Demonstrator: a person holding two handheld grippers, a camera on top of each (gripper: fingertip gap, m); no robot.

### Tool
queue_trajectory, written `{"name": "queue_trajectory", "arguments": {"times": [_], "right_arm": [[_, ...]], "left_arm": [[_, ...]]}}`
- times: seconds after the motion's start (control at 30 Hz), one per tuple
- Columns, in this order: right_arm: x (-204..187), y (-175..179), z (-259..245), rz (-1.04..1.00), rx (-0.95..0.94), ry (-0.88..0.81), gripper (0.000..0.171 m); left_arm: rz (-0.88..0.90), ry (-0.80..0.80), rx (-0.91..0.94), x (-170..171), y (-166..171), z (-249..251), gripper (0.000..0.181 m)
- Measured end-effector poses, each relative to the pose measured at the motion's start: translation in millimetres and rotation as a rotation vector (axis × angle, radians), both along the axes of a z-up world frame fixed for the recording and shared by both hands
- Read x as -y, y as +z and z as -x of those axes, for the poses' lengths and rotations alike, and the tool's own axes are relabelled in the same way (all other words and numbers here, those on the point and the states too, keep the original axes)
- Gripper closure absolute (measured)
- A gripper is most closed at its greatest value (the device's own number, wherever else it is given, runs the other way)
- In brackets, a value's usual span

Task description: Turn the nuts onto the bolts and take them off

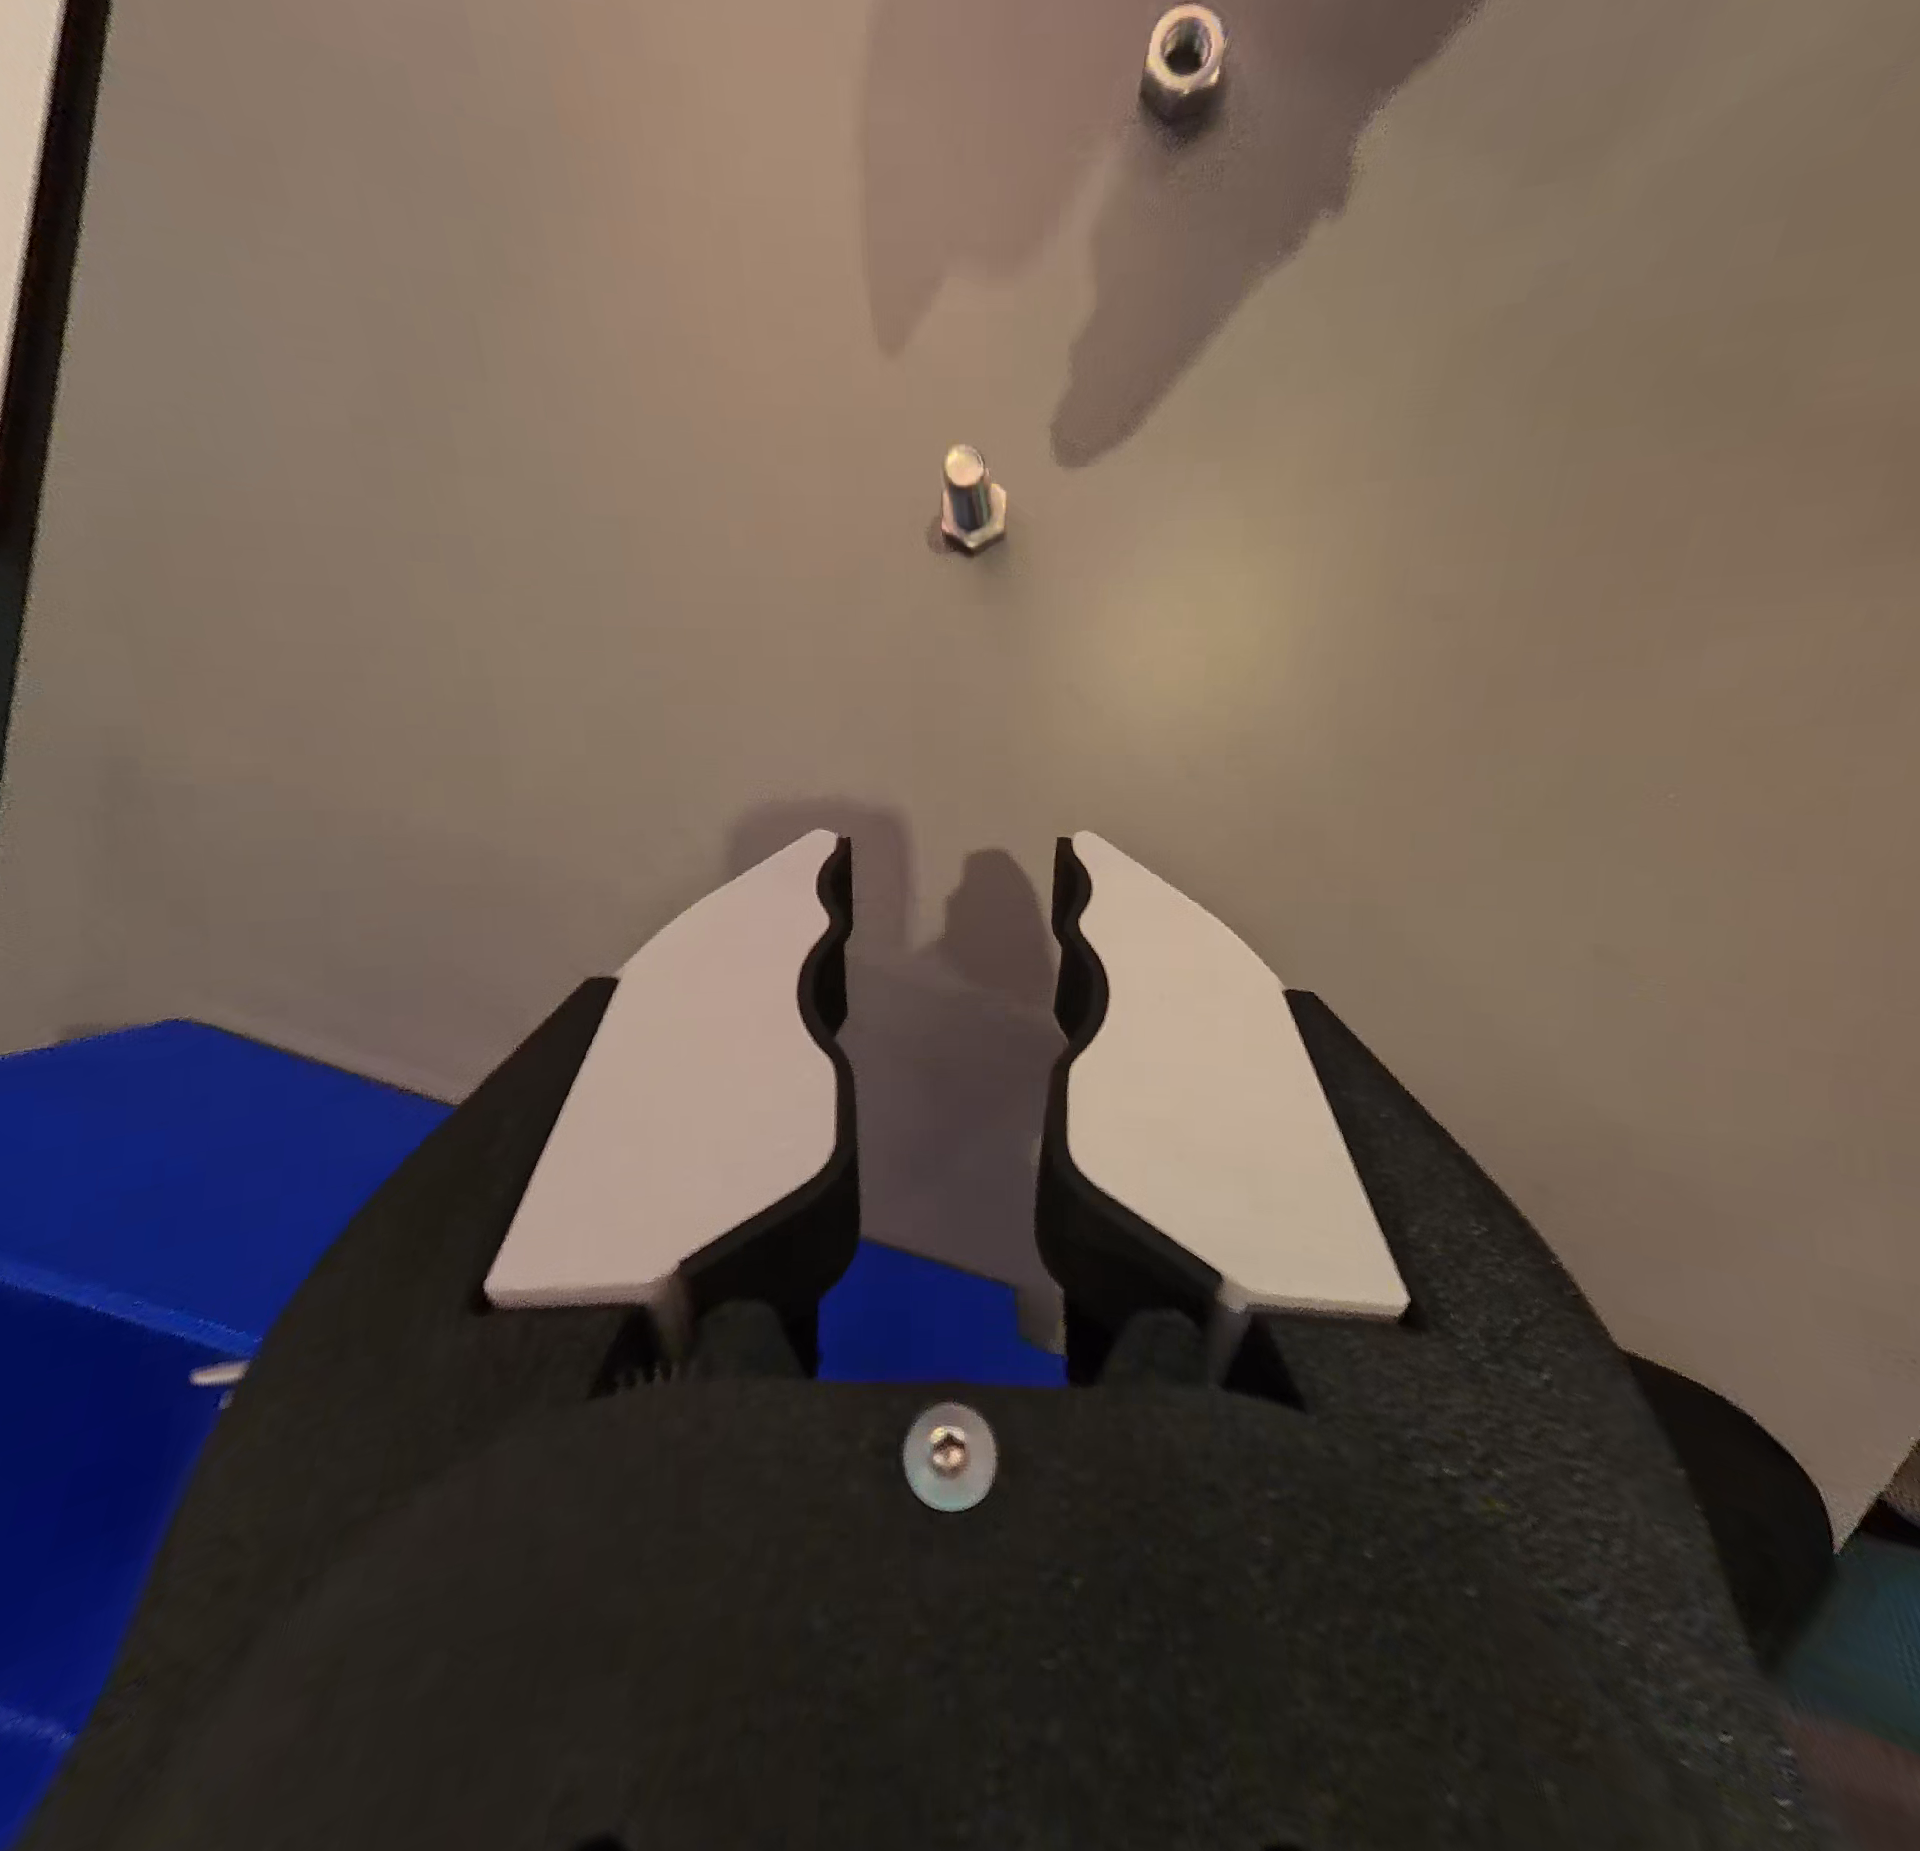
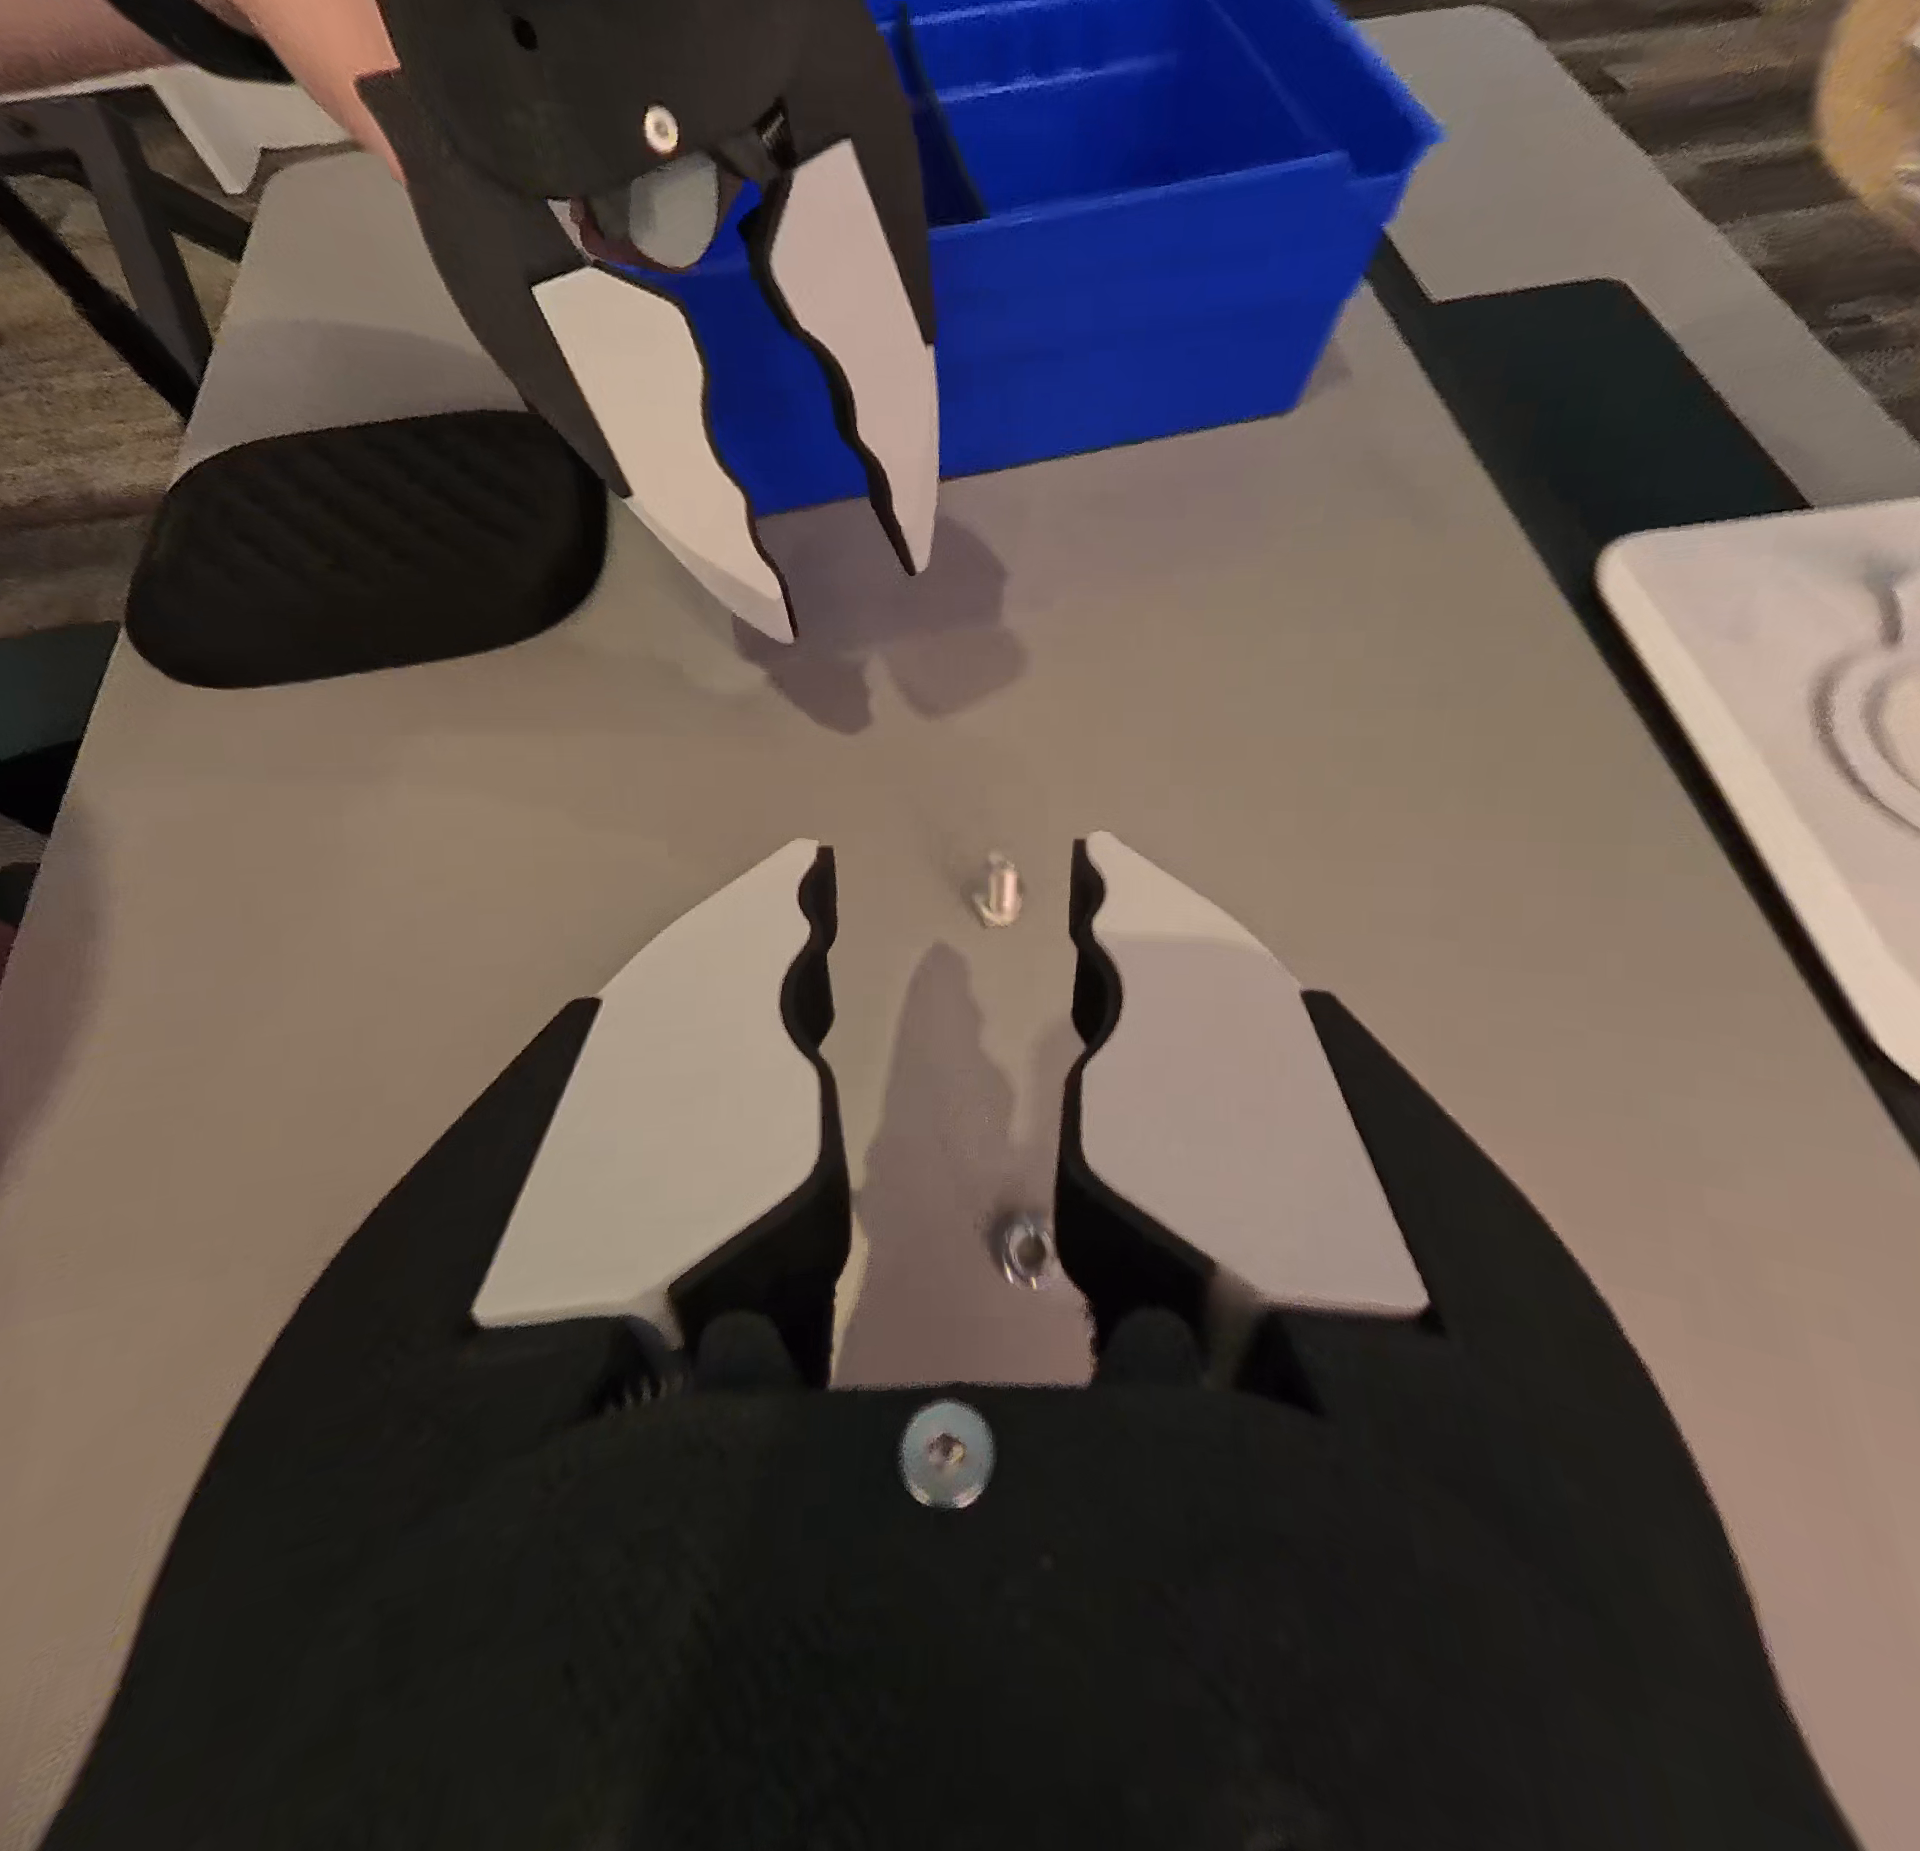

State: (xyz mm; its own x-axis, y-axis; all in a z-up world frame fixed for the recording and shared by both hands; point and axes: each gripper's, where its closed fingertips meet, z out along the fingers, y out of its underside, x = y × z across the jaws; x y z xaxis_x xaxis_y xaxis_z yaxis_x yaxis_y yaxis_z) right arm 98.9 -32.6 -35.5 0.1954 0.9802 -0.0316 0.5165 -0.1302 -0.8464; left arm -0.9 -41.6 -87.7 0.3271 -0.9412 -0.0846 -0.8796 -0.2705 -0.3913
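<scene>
We hold both claws parted and empty, the left claw point(image 1: 951, 851) facing the bolt point(image 1: 964, 502), which stands head-down for threading; our right claw point(image 2: 951, 861) hangs above the loose nut point(image 2: 1023, 1253) nearby.

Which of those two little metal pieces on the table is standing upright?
The bolt: it stands on its hexagonal head, shaft pointing up. The nut just lies flat, hole upward, apart from it.

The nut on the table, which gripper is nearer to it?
Right. The nut lies between the open right gripper's fingers, near their base. The left gripper, also open, hovers farther off, beyond the bolt.
</scene>
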Motion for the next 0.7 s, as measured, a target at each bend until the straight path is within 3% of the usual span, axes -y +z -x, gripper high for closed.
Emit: {"name": "queue_trajectory", "arguments": {"times": [0.13,0.27,0.7], "right_arm": [[-2,-29,30,-0.059,0.074,0.030,0.129],[-9,-47,39,0.016,0.114,0.021,0.129],[-18,-36,-3,0.026,0.120,-0.055,0.130]], "left_arm": [[-0.048,0.043,0.052,11,-3,5,0.145],[-0.048,0.044,0.086,21,-6,2,0.145],[-0.030,0.048,0.039,14,-15,-5,0.145]]}}
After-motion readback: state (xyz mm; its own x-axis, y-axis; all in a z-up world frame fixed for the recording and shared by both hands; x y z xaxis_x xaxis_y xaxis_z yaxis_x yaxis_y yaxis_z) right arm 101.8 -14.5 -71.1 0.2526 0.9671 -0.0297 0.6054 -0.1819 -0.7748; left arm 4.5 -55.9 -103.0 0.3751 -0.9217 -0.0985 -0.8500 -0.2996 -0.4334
